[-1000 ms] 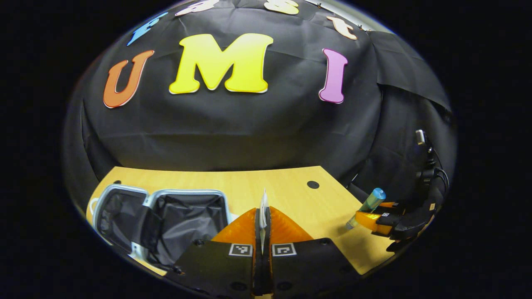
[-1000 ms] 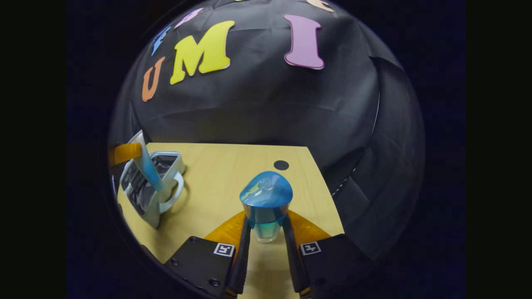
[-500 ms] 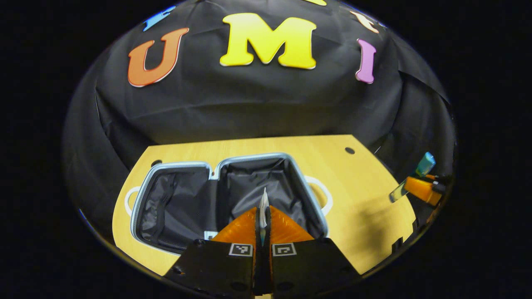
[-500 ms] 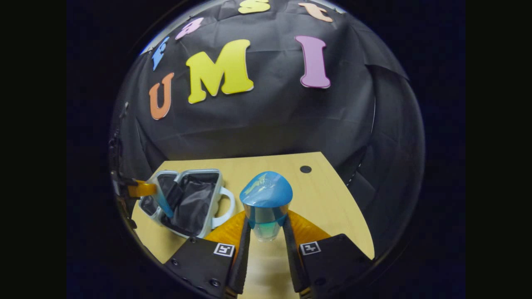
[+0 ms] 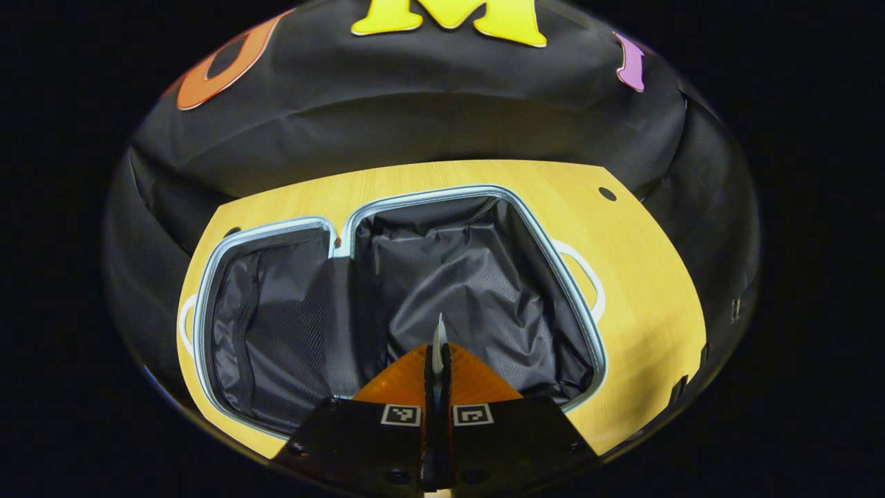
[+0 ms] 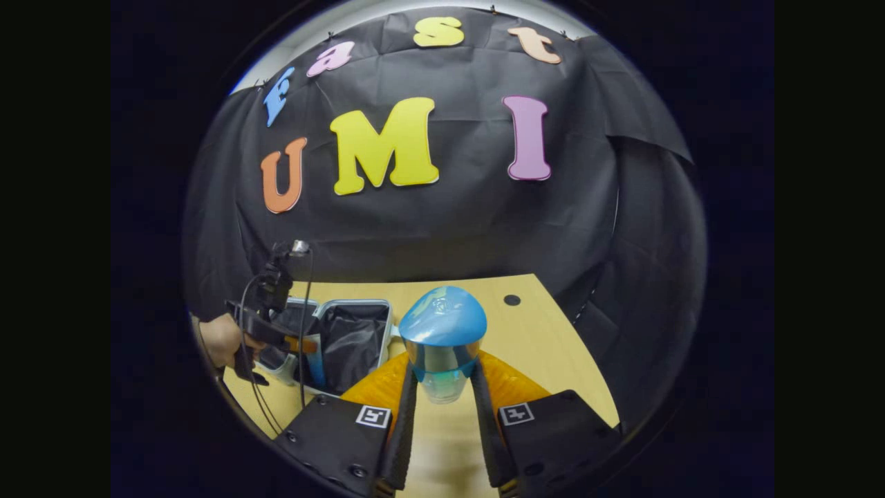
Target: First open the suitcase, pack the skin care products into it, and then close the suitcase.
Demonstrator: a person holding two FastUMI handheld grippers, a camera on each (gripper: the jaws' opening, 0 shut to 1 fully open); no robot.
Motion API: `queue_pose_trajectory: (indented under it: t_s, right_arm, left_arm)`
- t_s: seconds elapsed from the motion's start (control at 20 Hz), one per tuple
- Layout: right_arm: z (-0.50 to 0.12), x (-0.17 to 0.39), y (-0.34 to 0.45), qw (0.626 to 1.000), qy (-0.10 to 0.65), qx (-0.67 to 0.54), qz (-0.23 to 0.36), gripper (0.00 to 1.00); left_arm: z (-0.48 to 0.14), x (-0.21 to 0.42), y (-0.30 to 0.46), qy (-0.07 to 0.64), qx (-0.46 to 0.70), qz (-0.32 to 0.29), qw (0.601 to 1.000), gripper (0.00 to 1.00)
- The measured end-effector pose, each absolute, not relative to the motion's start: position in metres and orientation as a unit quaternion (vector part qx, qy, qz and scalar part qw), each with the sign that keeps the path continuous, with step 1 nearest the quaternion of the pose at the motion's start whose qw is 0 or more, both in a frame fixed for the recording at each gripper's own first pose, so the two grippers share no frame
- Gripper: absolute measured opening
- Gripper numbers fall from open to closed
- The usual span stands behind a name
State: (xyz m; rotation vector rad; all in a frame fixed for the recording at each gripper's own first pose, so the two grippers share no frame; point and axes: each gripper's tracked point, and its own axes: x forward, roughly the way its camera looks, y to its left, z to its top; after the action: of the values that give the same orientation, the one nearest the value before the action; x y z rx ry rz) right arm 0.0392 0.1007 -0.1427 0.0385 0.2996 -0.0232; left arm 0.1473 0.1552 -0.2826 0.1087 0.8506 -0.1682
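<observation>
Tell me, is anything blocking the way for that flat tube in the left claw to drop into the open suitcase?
Nothing visible does. The left claw, shut on the thin white-and-blue flat tube, hangs right above the open light-blue suitcase; its black fabric lining lies bare below.

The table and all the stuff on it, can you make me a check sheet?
Surface: wooden table, with a round hole.
Job's things: suitcase open flat; no product seen lying in it. Tube and bottle held.
Clutter: nothing seen.
Tongs: left tongs shut on tube, over suitcase; right tongs shut on bottle.
Cables: black cable hanging from left tongs.
Surroundings: black cloth wall.
</observation>
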Motion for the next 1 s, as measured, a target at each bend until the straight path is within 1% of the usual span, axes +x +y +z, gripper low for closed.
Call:
queue_pose_trajectory:
  t_s: [0.05, 0.1, 0.15, 0.2, 0.25, 0.4, 0.5, 0.55, 0.7, 0.75, 0.8, 0.85, 0.9, 1.0]
  right_arm:
    - [-0.143, 0.037, 0.099, 0.988, 0.150, 0.021, -0.016, 0.40]
    - [-0.144, 0.036, 0.098, 0.988, 0.153, 0.022, -0.019, 0.38]
    - [-0.144, 0.034, 0.097, 0.988, 0.154, 0.024, -0.023, 0.40]
    - [-0.144, 0.034, 0.096, 0.987, 0.154, 0.026, -0.026, 0.38]
    - [-0.144, 0.034, 0.096, 0.987, 0.155, 0.026, -0.027, 0.40]
    - [-0.150, 0.037, 0.101, 0.986, 0.163, 0.020, -0.025, 0.40]
    - [-0.152, 0.041, 0.108, 0.985, 0.169, 0.020, -0.022, 0.40]
    - [-0.154, 0.044, 0.111, 0.985, 0.172, 0.018, -0.021, 0.40]
    - [-0.158, 0.056, 0.128, 0.983, 0.184, 0.019, -0.011, 0.40]
    - [-0.160, 0.061, 0.134, 0.982, 0.189, 0.015, -0.005, 0.40]
    - [-0.162, 0.068, 0.144, 0.981, 0.192, 0.012, 0.005, 0.40]
    - [-0.163, 0.076, 0.155, 0.980, 0.196, 0.007, 0.015, 0.40]
    - [-0.165, 0.083, 0.168, 0.980, 0.200, 0.003, 0.025, 0.38]
    - [-0.169, 0.097, 0.193, 0.978, 0.206, -0.001, 0.044, 0.40]
  left_arm:
    - [-0.286, 0.155, 0.153, 0.413, 0.062, -0.084, 0.905, 0.03]
    - [-0.291, 0.163, 0.151, 0.416, 0.069, -0.085, 0.903, 0.03]
    - [-0.295, 0.169, 0.150, 0.417, 0.075, -0.082, 0.902, 0.00]
    - [-0.300, 0.176, 0.151, 0.419, 0.079, -0.081, 0.901, 0.03]
    - [-0.305, 0.181, 0.153, 0.420, 0.085, -0.078, 0.900, 0.03]
    - [-0.327, 0.190, 0.167, 0.433, 0.079, -0.056, 0.896, 0.03]
    - [-0.340, 0.191, 0.171, 0.445, 0.068, -0.053, 0.892, 0.03]
    - [-0.337, 0.193, 0.172, 0.437, 0.067, -0.052, 0.896, 0.03]
    - [-0.334, 0.193, 0.171, 0.429, 0.062, -0.054, 0.900, 0.13]
    - [-0.330, 0.192, 0.166, 0.423, 0.054, -0.060, 0.902, 0.18]
    - [-0.321, 0.192, 0.165, 0.408, 0.049, -0.063, 0.909, 0.29]
    - [-0.311, 0.193, 0.162, 0.388, 0.041, -0.071, 0.918, 0.43]
    - [-0.297, 0.191, 0.156, 0.366, 0.032, -0.081, 0.926, 0.53]
    - [-0.267, 0.182, 0.153, 0.321, 0.021, -0.096, 0.942, 0.73]
